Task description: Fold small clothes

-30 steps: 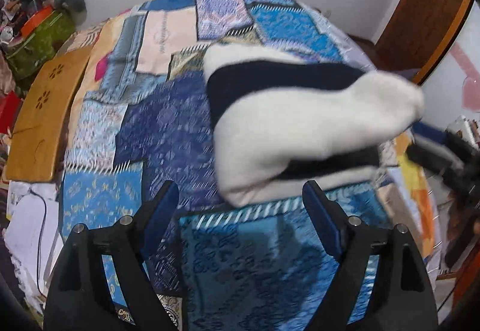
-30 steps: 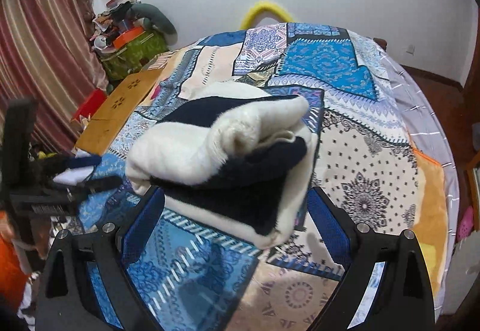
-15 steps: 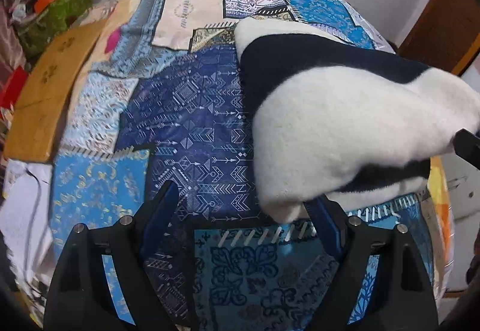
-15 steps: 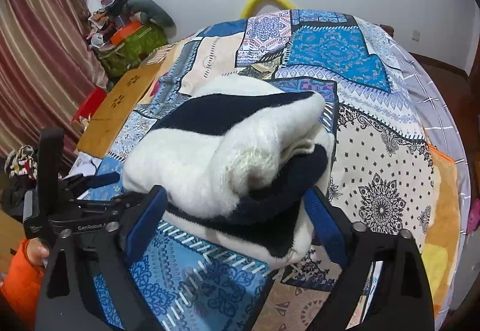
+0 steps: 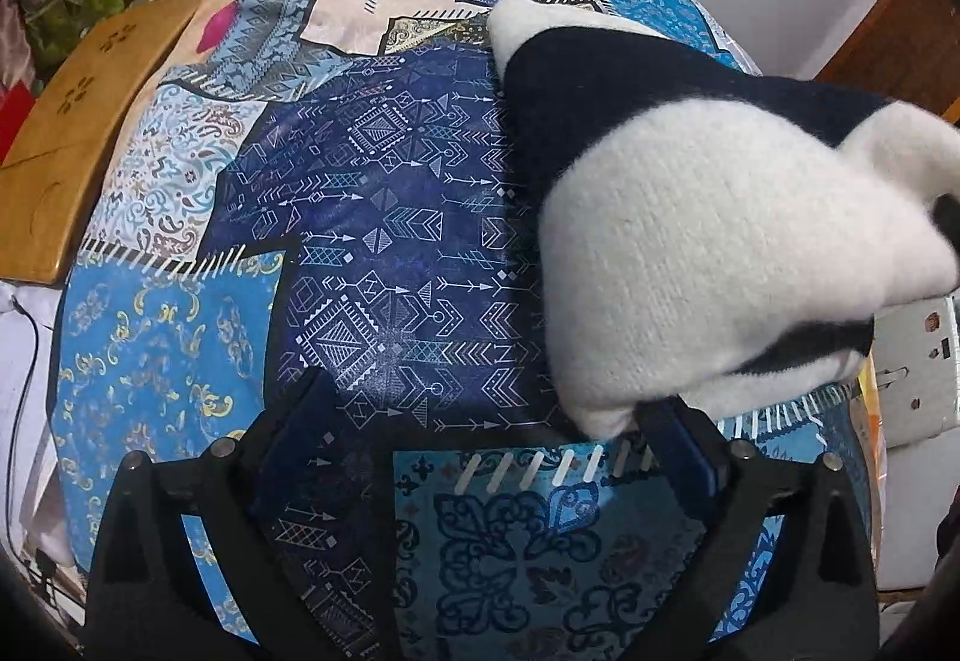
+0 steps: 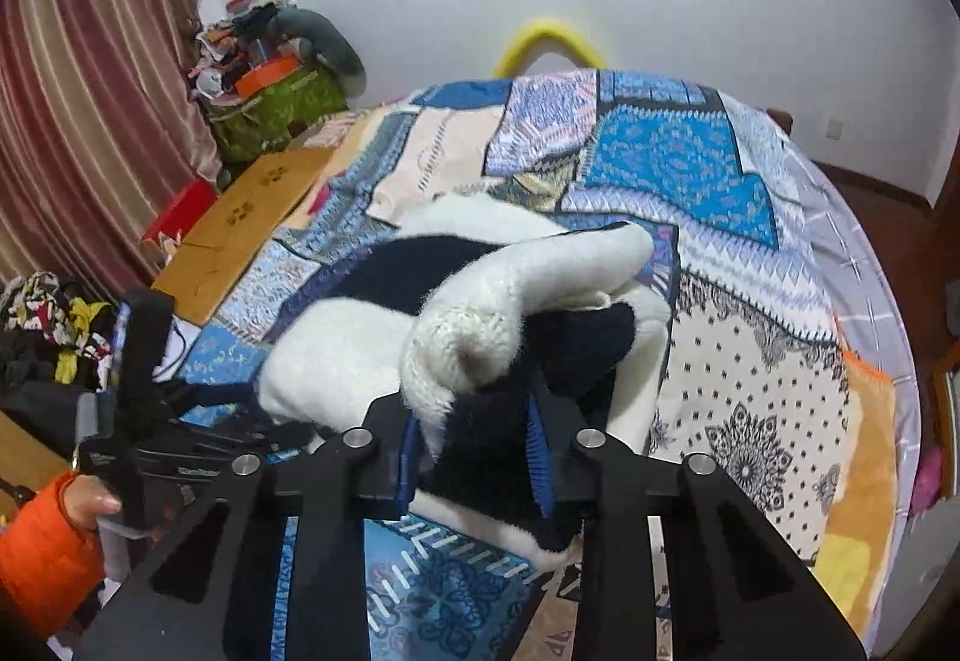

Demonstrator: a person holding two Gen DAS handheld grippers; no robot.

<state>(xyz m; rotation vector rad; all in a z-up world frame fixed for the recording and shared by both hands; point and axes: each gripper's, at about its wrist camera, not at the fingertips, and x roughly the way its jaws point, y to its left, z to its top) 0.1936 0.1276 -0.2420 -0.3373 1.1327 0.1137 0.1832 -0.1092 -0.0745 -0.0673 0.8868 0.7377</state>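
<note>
My right gripper is pinched down on the near edge of the sweater, fingers drawn close with thick knit bunched between the blue pads, and a white fold curls up right over the fingertips. My left gripper is spread wide with nothing between the fingers; its right finger sits just against the sweater's near white corner, but it is not clamping anything. The sweater, cream white with broad navy bands, lies already doubled into a chunky bundle on the patchwork bedspread, toward the near side of the bed. It looks soft, fluffy and fairly light, so I judge it will sag and unroll if lifted by one point only; better to take hold at the thick folded edge, through all the layers, as the right gripper does, with the left catching the opposite corner. Its long axis seems to run across the bed from my left side to my right, the bands running lengthwise with it. In the right view I can see my left hand in an orange sleeve, holding the other handle beside the bed.
</note>
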